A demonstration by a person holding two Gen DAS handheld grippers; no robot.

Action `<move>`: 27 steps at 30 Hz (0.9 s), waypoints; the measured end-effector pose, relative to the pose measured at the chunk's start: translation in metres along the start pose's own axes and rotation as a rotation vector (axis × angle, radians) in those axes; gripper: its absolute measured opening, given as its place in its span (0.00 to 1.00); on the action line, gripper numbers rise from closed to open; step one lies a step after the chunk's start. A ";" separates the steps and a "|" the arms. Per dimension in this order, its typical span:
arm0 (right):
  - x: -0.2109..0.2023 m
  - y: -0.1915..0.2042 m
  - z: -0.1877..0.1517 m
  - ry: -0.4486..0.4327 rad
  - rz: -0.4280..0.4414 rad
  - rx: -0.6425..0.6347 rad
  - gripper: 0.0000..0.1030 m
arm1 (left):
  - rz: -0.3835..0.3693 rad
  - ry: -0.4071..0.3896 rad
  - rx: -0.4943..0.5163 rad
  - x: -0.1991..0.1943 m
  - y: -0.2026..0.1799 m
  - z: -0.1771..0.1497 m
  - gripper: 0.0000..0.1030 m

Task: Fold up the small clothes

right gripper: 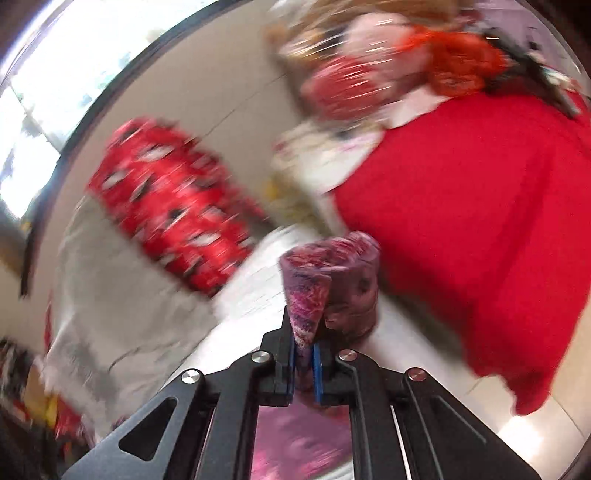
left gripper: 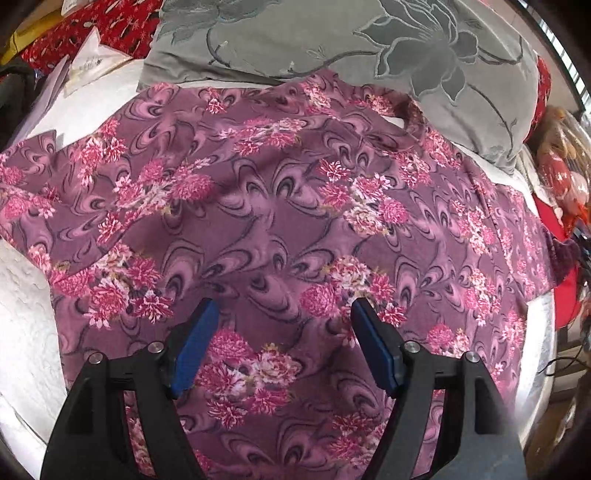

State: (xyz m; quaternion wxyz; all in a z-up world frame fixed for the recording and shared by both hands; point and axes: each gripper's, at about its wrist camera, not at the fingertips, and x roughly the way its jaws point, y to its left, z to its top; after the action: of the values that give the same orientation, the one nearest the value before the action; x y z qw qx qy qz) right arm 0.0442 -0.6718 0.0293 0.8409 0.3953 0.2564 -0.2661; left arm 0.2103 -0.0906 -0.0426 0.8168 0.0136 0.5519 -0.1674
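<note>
A purple garment with pink flower print [left gripper: 280,206] lies spread over a white bed surface [left gripper: 26,302] in the left wrist view. My left gripper [left gripper: 282,314] is open just above its near part, blue pads apart, holding nothing. In the blurred right wrist view my right gripper [right gripper: 305,350] is shut on a bunched edge of the same purple flowered garment [right gripper: 332,280], which sticks up between the blue pads [right gripper: 317,373]. More of the cloth shows pink below the gripper.
A grey flowered pillow [left gripper: 424,55] lies behind the garment. Red patterned fabric [left gripper: 92,29] and papers [left gripper: 88,62] sit at the back left. A red cloth [right gripper: 480,229], a red patterned bundle [right gripper: 173,206] and a plush toy [right gripper: 369,74] lie beside the bed.
</note>
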 end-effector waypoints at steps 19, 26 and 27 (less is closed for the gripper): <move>0.060 0.248 -0.205 0.387 0.253 -0.332 0.07 | -0.200 0.040 -0.093 -0.021 0.056 0.010 0.72; 0.073 0.304 -0.297 0.525 0.272 -0.410 0.16 | -0.235 0.021 -0.137 -0.034 0.075 0.019 0.72; 0.075 0.306 -0.307 0.551 0.270 -0.409 0.20 | -0.243 0.023 -0.135 -0.035 0.076 0.020 0.72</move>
State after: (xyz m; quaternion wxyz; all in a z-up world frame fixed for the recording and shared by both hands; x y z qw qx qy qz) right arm 0.2298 -0.2770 -0.0284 0.8295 0.3061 0.4667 0.0207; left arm 0.2383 -0.0137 -0.0154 0.7831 -0.1066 0.5689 -0.2274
